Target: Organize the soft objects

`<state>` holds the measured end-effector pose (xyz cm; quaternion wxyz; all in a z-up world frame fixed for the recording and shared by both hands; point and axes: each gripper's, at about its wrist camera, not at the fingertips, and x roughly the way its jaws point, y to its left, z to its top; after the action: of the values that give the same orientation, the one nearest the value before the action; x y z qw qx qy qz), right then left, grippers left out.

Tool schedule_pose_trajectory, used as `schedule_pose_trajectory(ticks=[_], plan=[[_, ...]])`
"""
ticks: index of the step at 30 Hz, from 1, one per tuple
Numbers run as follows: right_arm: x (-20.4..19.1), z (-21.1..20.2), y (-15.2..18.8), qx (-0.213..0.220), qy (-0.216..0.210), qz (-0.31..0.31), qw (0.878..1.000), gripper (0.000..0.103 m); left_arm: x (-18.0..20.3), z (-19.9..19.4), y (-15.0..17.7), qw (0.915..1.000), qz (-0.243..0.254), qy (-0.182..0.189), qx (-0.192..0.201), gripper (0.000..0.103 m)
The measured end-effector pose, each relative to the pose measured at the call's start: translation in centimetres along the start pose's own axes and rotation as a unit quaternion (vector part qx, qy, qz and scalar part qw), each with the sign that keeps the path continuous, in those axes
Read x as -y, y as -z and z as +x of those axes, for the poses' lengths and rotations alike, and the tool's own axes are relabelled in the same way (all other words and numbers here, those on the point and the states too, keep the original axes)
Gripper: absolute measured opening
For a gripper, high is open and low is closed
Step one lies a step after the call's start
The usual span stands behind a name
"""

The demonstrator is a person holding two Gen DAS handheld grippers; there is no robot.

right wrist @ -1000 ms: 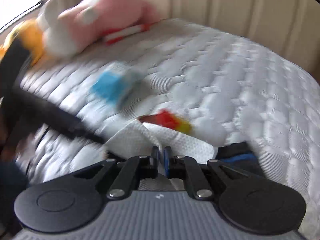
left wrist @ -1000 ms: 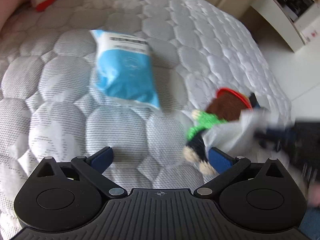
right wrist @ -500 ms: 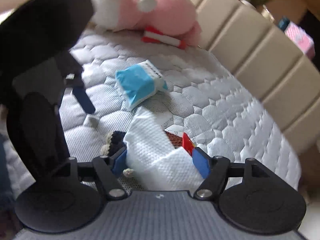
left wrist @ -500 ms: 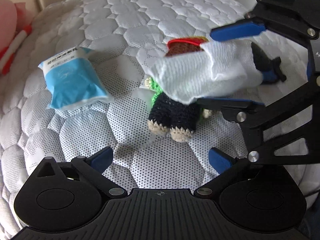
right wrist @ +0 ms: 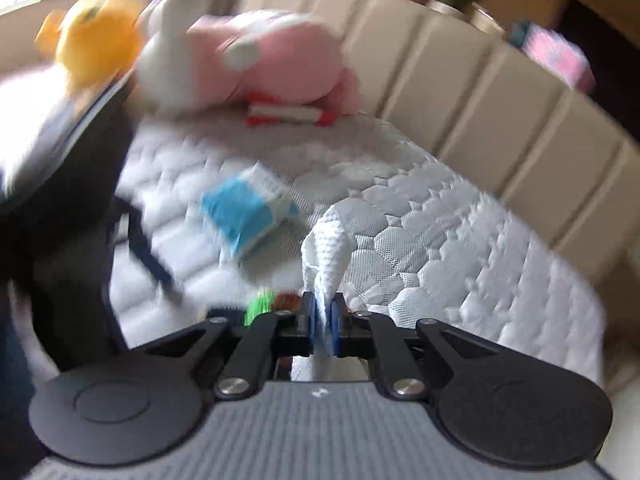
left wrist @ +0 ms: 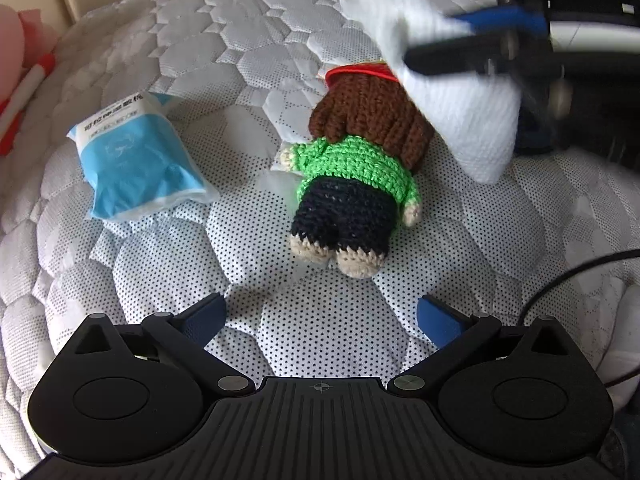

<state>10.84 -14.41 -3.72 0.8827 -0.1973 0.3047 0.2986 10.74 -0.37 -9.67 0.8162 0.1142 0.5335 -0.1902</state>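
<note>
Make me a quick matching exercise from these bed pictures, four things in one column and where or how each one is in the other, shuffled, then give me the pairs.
Column one:
1. white paper towel
2. crocheted doll
3. blue tissue pack
4. pink plush toy

Column two:
A. against the padded headboard
B. face down on the mattress, before the open left gripper
C. pinched in the shut right gripper
D. flat on the mattress, left of the doll in the left wrist view

Pairs: 1-C, 2-B, 3-D, 4-A
</note>
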Motion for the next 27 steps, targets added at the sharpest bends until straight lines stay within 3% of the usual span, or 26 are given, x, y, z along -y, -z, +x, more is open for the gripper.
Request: schedule_pose_trajectory(ticks=[4,8,10,14,18,21,23,25,27], plan=[[3.0,2.0,0.4,-0.046,-0.06,0.132,0.988,0.009,0.0,0.2,-0.1,1.0,0.0,-0.001,-0.002,0.103],[3.3,3.3,1.3,-0.093,-0.131,0.196,0.967,0.009,-0.3,0.4,-0.1,1.0,0.0,0.001,0.005,0.103],[4.1,3.4,1.5,-0.097,-0.148,0.241,0.954,0.009,-0.5,0.4,-0.3,0.9998,-0.002,0.001,0.018,0.103],[8.0,0.5,1.3,-0.035,-0.113,0.313,0.942,0.009,-0.7,-0.1,-1.4,0.9969,-0.002,0.016,0.078,0.103],[11.4,-4.0,1.5,0.042,-0.061,0.359,0.93,0.012,-0.6,-0.6,-3.1,0.987,-0.003,0.045,0.155,0.103],[13.0,-6.1,2.3,0.08,-0.06,0.383,0.918,0.012,-0.5,1.0,-4.9,0.9855,0.006,0.07,0.154,0.103],[13.8,-6.2,3.1,0.082,-0.07,0.399,0.91,0.012,-0.1,2.6,-5.8,0.9897,0.008,0.055,0.132,0.103],[14.1,-5.9,3.7,0.076,-0.062,0.396,0.913,0.012,0.6,2.8,-6.3,0.9892,0.012,0.05,0.137,0.103],[14.3,-5.5,4.0,0.068,-0.057,0.388,0.917,0.012,1.5,1.8,-6.3,0.9845,0.029,0.07,0.158,0.103]])
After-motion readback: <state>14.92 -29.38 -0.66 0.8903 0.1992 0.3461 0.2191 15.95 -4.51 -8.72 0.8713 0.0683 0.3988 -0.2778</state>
